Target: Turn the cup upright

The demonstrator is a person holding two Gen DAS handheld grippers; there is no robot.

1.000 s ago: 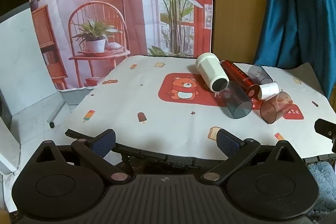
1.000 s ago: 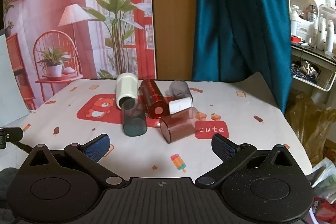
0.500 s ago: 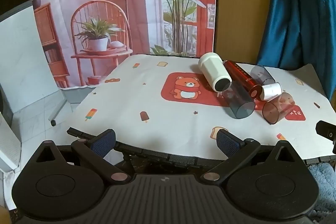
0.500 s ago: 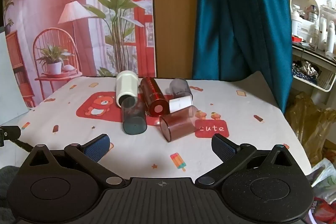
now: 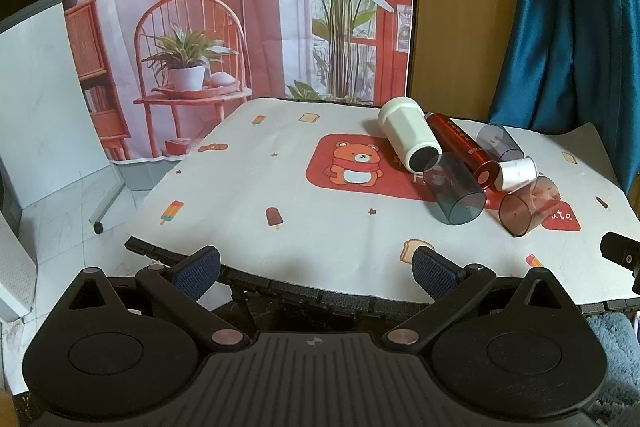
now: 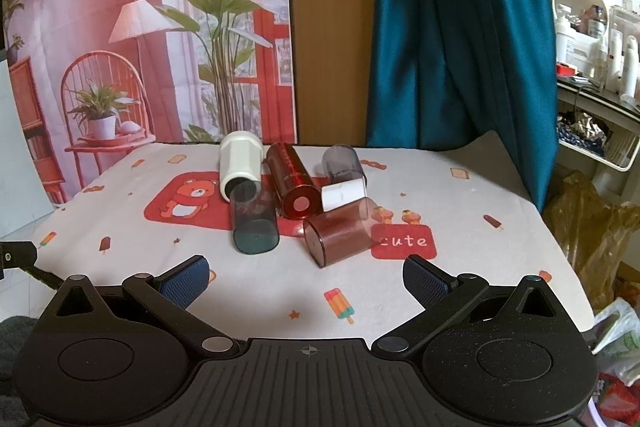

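Several cups lie on their sides in a cluster on the table: a white cup [image 6: 239,163] [image 5: 408,135], a shiny red one [image 6: 293,180] [image 5: 460,147], a dark teal translucent one [image 6: 253,223] [image 5: 454,195], a brown translucent one [image 6: 340,230] [image 5: 528,205], a small white one [image 6: 343,193] [image 5: 516,173] and a grey translucent one [image 6: 343,163] [image 5: 499,142]. My right gripper [image 6: 306,281] is open and empty, near the table's front edge, short of the cups. My left gripper [image 5: 316,267] is open and empty at the front left edge, left of the cluster.
The table wears a white cloth [image 6: 460,211] with a bear print [image 6: 188,197] and a "cute" patch [image 6: 402,241]. A printed backdrop [image 5: 240,7] and a teal curtain [image 6: 456,27] hang behind. A shelf of bottles [image 6: 600,67] stands to the right.
Both grippers have drifted slightly leftward and closer; the cups look a little further right in the left wrist view. No cup has moved. Both grippers stay open.
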